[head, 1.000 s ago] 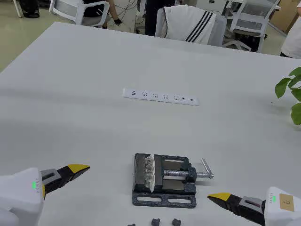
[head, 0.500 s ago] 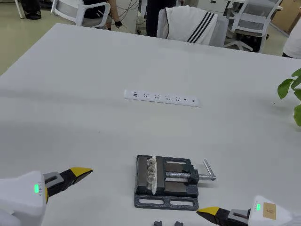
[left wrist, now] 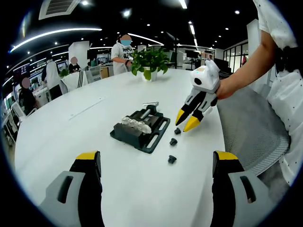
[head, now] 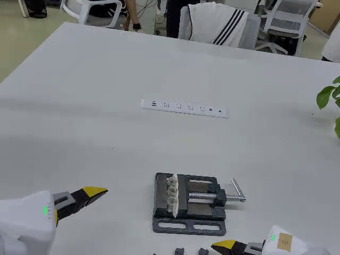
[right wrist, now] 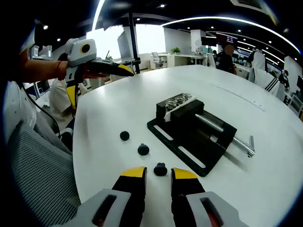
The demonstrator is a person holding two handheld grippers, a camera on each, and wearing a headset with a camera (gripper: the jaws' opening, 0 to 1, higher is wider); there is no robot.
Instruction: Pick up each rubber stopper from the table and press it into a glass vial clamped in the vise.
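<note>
On the left I am holding the left gripper (left wrist: 156, 157) low over the bare white table (head: 79, 133). Its jaws are spread wide and carrying nothing, and it is well apart from the work.

Right of it, three black rubber stoppers are lying loose in a short row on the table, just near of the vise: the leftmost stopper (right wrist: 124, 135), the middle stopper (right wrist: 142, 149) and the rightmost stopper (right wrist: 160, 169).

Just beyond them the dark vise (head: 199, 211) is sitting flat. It is clamping three glass vials (head: 171, 192) upright in a row at its left end, and its screw handle (head: 237, 190) is sticking out to the right. As far as I can tell, the vial mouths are open and none is plugged.

Farthest right, I am holding the right gripper (right wrist: 159, 177) low at the near edge. Its jaws are a little apart and pinching nothing, and the rightmost stopper is sitting just ahead of the tips, in line with the gap.

I judge that I am on the first pick. Next, I should ease the right gripper forward until its jaws flank that stopper, close gently, then lift and carry it over a vial. I cannot tell which end of the stopper is up, so I should check that before pressing it in.
</note>
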